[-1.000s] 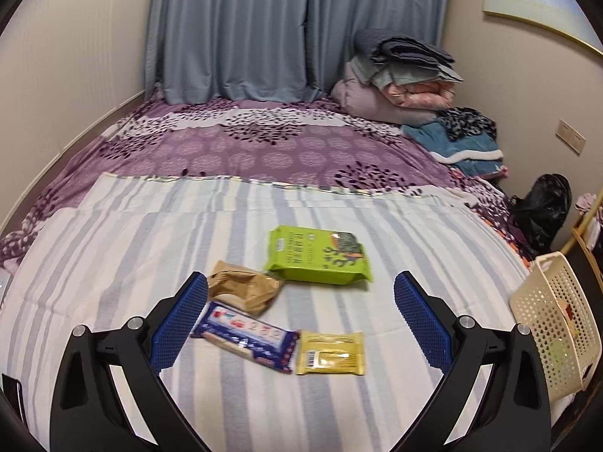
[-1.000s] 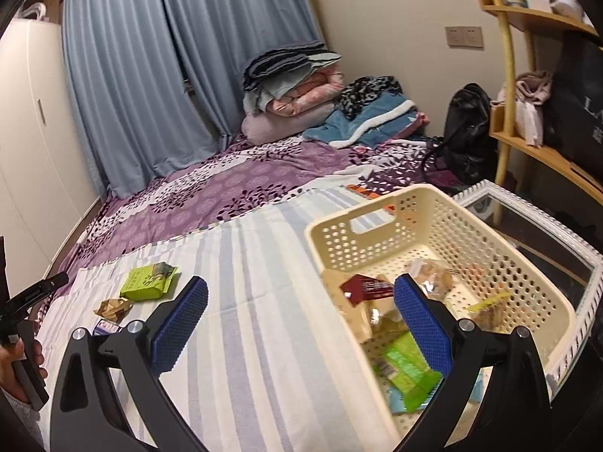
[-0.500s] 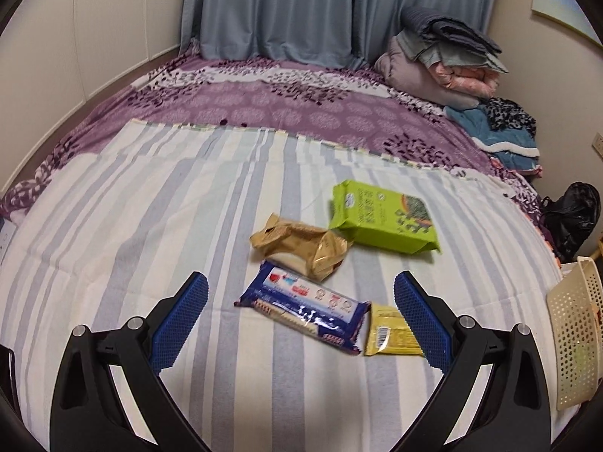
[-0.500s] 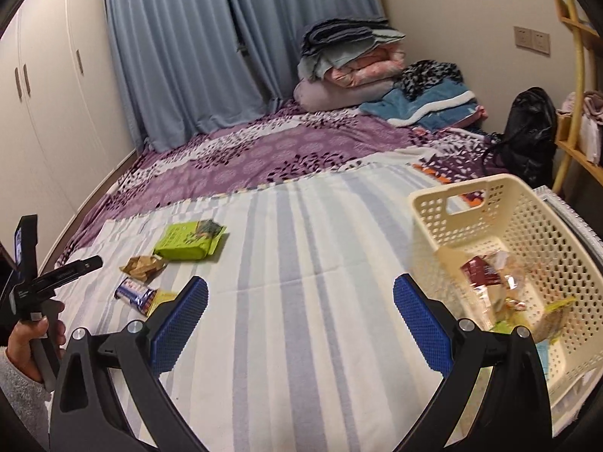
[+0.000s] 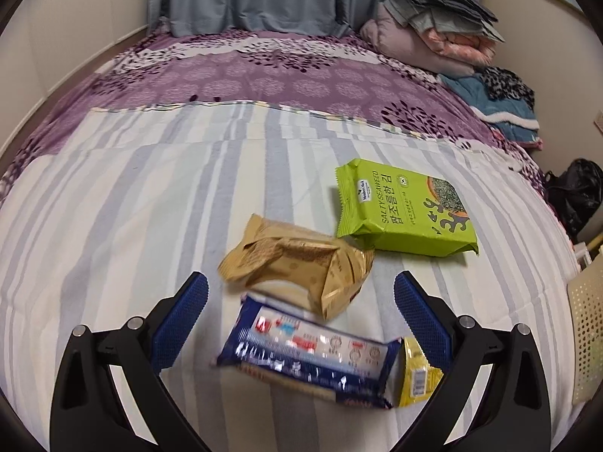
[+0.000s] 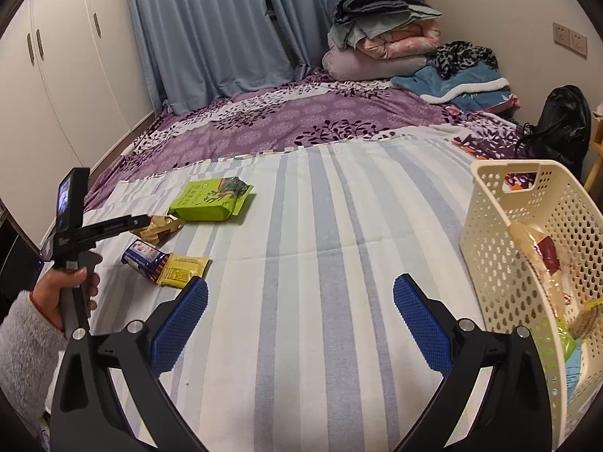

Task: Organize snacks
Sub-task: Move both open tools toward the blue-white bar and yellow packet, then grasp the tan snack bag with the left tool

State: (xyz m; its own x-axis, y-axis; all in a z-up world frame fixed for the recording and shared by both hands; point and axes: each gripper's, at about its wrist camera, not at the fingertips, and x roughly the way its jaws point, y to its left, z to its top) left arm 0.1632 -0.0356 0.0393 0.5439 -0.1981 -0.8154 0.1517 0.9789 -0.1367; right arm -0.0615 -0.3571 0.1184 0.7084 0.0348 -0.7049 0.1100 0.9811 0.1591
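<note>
Several snacks lie on the striped sheet: a green seaweed pack (image 5: 405,211), a gold packet (image 5: 297,263), a blue bar wrapper (image 5: 309,358) and a yellow packet (image 5: 416,376). My left gripper (image 5: 299,312) is open, just above the gold packet and blue bar. The same snacks show in the right wrist view: green pack (image 6: 211,199), gold packet (image 6: 160,228), blue bar (image 6: 145,258), yellow packet (image 6: 182,269). My right gripper (image 6: 299,316) is open and empty over the bare sheet. The cream basket (image 6: 501,263) at right holds several snacks.
Folded blankets (image 6: 380,37) and a blue towel (image 6: 463,83) lie at the bed's far end. A black bag (image 6: 561,128) stands beside the bed. White wardrobe doors (image 6: 56,75) line the left wall. The basket's edge shows in the left wrist view (image 5: 586,339).
My left gripper has moved forward and down toward the snack pile, which looks larger. My right gripper has swung left, away from the basket, over the sheet.
</note>
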